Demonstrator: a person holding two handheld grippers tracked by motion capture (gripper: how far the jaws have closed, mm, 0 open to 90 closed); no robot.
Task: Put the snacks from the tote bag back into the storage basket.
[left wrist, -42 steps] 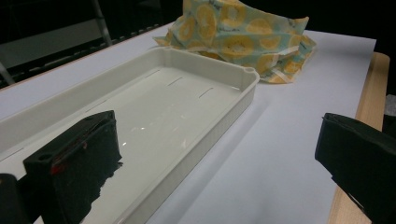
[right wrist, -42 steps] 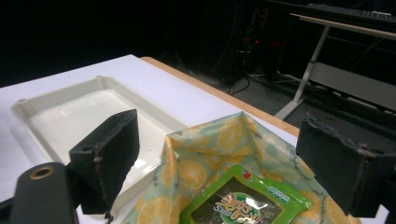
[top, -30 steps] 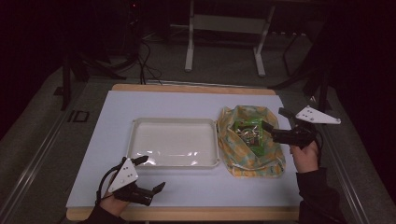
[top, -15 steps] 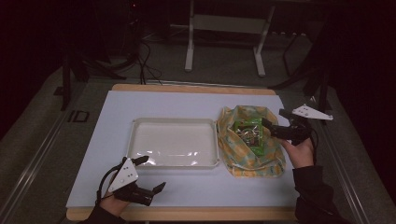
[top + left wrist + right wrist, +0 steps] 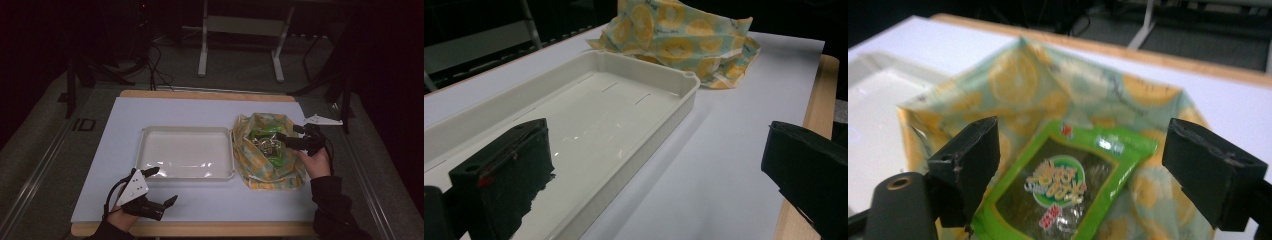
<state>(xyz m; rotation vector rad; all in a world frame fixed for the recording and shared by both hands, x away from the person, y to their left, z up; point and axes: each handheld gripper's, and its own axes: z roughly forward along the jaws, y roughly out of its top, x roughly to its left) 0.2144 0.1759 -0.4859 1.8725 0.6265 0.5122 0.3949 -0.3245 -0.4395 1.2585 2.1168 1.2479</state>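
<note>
At the table's near-left corner your left tool [image 5: 159, 189] rests with its jaws spread wide and nothing between them, just short of the white tray [image 5: 150, 170], which sits mid-table. To the right of the tray, touching its right rim, the lemon-print bag [image 5: 260, 175] lies slumped open, and a green snack packet [image 5: 1063, 195] sits inside its mouth. Your right tool [image 5: 281, 137] hovers over that packet, jaws fully open, holding nothing. Judge the packet light, thin and crinkly, with slick film that will likely buckle and slide. Take it by the flat sealed top edge, pinching firmly. The bag is soft cloth or film and may lift with it.
</note>
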